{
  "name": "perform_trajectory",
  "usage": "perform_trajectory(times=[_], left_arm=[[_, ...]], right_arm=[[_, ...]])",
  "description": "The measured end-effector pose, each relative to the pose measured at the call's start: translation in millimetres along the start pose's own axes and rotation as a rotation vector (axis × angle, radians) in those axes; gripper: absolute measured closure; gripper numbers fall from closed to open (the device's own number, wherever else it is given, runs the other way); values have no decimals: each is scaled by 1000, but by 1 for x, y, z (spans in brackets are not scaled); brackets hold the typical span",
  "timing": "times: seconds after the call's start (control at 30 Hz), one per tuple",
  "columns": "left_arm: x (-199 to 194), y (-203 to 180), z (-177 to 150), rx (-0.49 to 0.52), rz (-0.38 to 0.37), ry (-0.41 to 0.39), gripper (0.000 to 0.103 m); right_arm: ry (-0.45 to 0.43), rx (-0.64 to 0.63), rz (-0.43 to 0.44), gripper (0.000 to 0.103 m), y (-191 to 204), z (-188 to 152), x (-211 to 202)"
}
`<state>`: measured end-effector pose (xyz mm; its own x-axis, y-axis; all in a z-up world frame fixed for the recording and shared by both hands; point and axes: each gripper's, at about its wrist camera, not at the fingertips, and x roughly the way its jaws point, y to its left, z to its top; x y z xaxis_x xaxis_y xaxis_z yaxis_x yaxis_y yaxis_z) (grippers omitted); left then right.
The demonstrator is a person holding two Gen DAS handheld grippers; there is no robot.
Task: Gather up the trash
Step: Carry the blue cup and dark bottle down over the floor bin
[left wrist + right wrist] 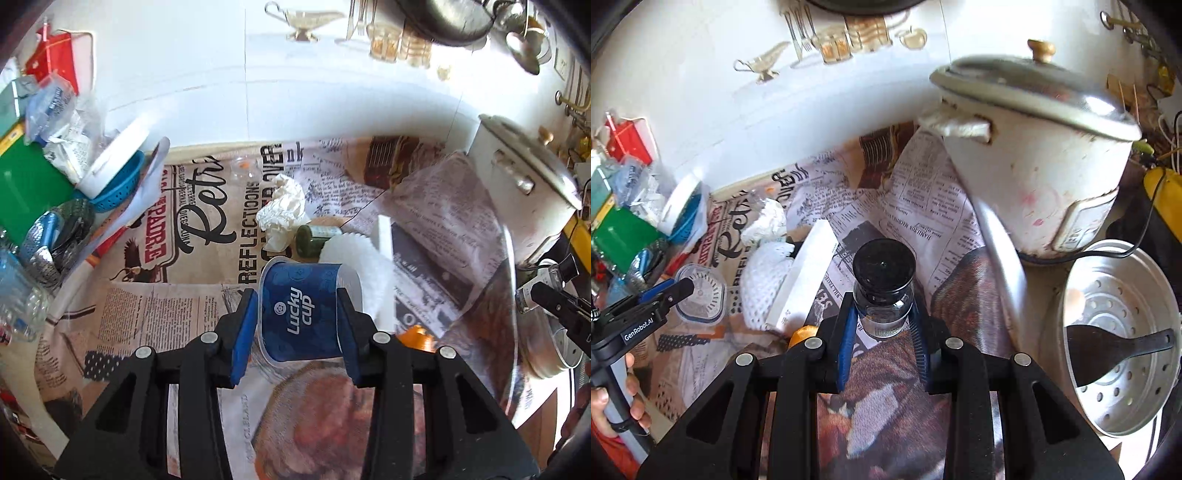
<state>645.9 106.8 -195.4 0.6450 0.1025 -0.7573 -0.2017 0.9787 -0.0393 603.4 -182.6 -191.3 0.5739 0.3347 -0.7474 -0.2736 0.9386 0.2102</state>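
Blue cup (301,314) clamped in left tool (297,325), angled downward; small glass bottle (884,291) pinched in right tool (882,332), likewise tilted

— Between the pads of the left gripper (297,317)?
— Cup (301,312), lifted over the newspaper-print cloth (155,317). Beyond it, foam net (354,254), then small jar (314,238) lying on its side, crumpled tissue (280,210) just behind.
— And the right gripper (882,325)?
— Bottle (884,291), upright between its 2 pads. Rice cooker (1034,177) behind and right; perforated tray (1119,306) right, spatula (1115,350) in it.
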Motion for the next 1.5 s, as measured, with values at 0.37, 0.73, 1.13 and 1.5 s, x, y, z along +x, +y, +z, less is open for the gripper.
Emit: perform_trajectory(times=[0.37, 0.73, 1.13, 1.5], left_arm=[[-114, -29, -32, -63, 15, -141, 62], [-198, -24, -66, -43, -44, -220, 62], [-261, 26, -144, 23, -141, -205, 62], [-290, 59, -213, 44, -175, -122, 62]], right_arm=[[-92, -113, 86, 77, -5, -12, -83], [-174, -112, 119, 77, 16, -44, -151], [-183, -38, 69, 77, 79, -127, -196], [-137, -9, 69, 77, 119, -196, -223]])
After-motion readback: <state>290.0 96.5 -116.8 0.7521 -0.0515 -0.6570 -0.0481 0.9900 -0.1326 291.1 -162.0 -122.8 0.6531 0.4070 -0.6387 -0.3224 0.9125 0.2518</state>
